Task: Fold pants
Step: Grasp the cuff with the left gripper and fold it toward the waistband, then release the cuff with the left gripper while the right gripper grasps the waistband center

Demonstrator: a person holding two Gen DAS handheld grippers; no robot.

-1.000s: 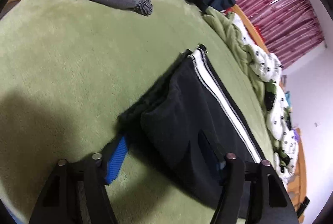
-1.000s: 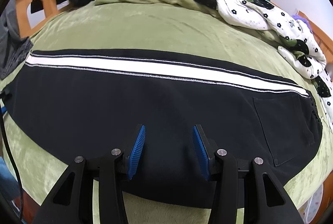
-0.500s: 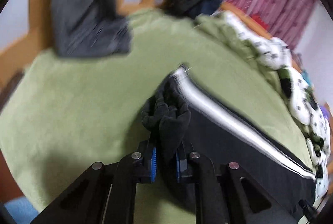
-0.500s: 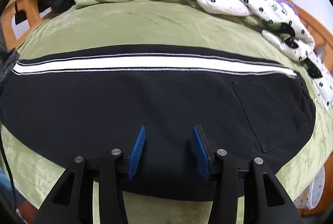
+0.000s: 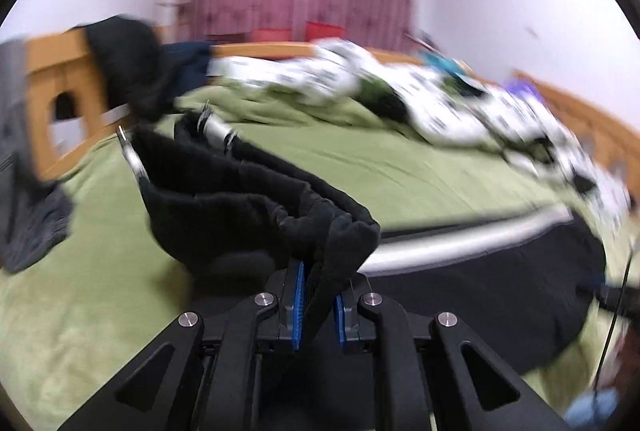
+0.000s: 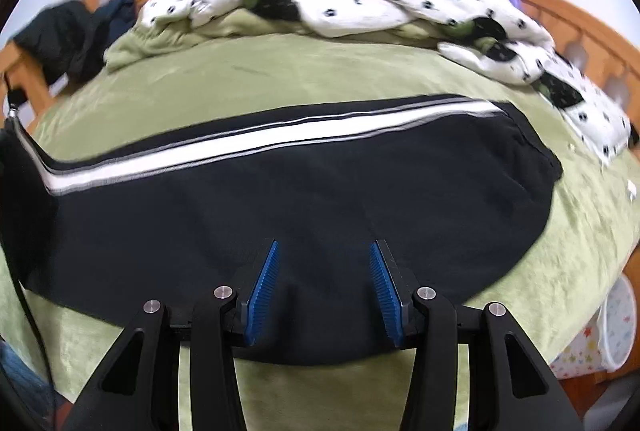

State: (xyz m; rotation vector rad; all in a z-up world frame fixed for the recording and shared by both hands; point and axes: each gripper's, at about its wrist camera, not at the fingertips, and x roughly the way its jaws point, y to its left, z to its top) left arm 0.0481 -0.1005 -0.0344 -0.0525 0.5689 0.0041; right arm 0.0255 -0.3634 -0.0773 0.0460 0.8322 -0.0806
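Black pants (image 6: 280, 199) with a white side stripe (image 6: 280, 139) lie lengthwise across the green blanket. My left gripper (image 5: 318, 271) is shut on one end of the pants (image 5: 240, 207), which hangs lifted and bunched above the bed in the blurred left wrist view. The rest of the pants (image 5: 480, 271) stays flat to the right. My right gripper (image 6: 324, 259) stands open over the near edge of the black fabric, and its blue pads (image 6: 264, 279) pinch nothing. Whether they touch the cloth I cannot tell.
The green blanket (image 6: 280, 71) covers a wooden-framed bed (image 6: 580, 19). A white spotted quilt (image 6: 360, 3) is heaped along the far side. A grey garment (image 5: 24, 211) and a black jacket (image 5: 128, 71) lie at the left end. A white basket (image 6: 616, 327) stands beside the bed.
My left gripper closed on the end of the pants, rolled, and lifted it up and over toward the rest of the pants. My right gripper slid along the pants, still open.
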